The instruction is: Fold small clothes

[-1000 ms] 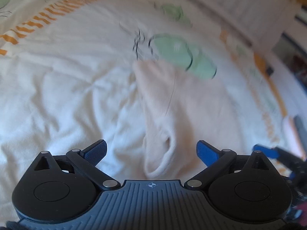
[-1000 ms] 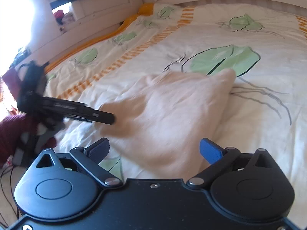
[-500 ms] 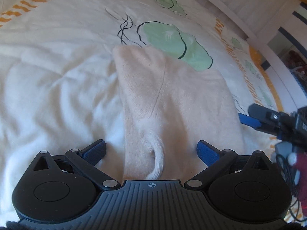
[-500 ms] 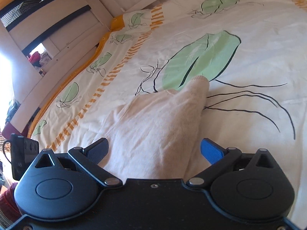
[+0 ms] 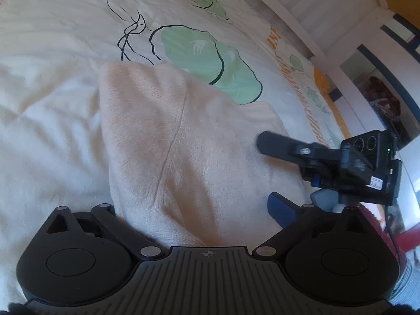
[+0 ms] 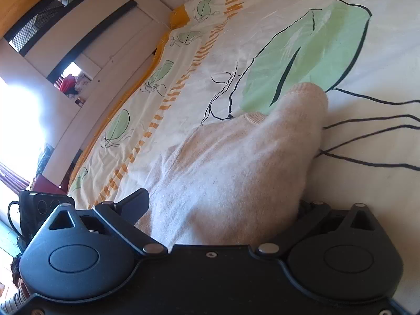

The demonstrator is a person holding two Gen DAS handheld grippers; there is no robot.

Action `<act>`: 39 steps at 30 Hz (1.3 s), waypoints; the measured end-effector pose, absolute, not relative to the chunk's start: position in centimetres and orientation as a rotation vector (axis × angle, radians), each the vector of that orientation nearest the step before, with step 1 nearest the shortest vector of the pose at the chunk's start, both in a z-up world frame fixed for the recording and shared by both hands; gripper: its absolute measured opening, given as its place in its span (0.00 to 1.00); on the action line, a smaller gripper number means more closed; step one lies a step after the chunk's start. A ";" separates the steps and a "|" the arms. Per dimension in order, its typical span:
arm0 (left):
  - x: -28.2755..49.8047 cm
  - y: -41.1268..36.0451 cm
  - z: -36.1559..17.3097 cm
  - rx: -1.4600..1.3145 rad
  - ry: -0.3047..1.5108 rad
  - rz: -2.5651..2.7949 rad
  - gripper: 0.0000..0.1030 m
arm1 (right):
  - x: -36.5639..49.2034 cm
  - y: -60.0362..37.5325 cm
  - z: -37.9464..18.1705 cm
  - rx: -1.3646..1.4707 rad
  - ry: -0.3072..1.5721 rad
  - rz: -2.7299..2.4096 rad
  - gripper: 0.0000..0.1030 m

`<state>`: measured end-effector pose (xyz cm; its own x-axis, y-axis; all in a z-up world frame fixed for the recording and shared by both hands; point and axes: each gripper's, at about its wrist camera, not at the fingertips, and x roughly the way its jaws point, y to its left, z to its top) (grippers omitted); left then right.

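A small peach knitted garment (image 5: 183,136) lies on the bed, with a seam down its middle. My left gripper (image 5: 193,202) is low over its near end. The jaws are closing with the cloth between them; the left finger is hidden by the cloth and the blue right pad (image 5: 283,210) is clear of it. My right gripper (image 6: 223,199) straddles the garment (image 6: 236,162) from the other side, tilted. Its jaws are also closing, and cloth covers the right finger. In the left wrist view the right gripper (image 5: 275,147) reaches in over the garment's right edge.
The bedcover (image 5: 65,120) is white with green leaf prints (image 5: 210,57) and orange stripes (image 6: 168,99). A white bed frame (image 5: 328,39) runs along the far side. The left gripper's body (image 6: 39,207) shows at the left edge of the right wrist view.
Both grippers have come forward and down onto the garment, which now fills the space between their jaws. Both pairs of jaws have narrowed, and the right gripper has rolled.
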<state>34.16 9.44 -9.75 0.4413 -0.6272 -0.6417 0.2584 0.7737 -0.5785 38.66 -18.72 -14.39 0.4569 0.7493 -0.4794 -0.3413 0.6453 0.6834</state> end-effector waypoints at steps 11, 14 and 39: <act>31.5 9.0 -7.7 -0.469 0.964 -0.584 0.30 | 34.8 -20.3 -10.9 0.529 0.832 0.621 0.47; 29.3 6.9 -6.9 -0.453 0.984 -0.649 0.30 | 32.4 -21.9 -9.7 0.517 0.834 0.602 0.47; 14.4 0.1 -6.6 -0.153 0.924 -0.597 0.67 | 19.7 -31.8 -10.7 0.354 0.744 0.213 0.77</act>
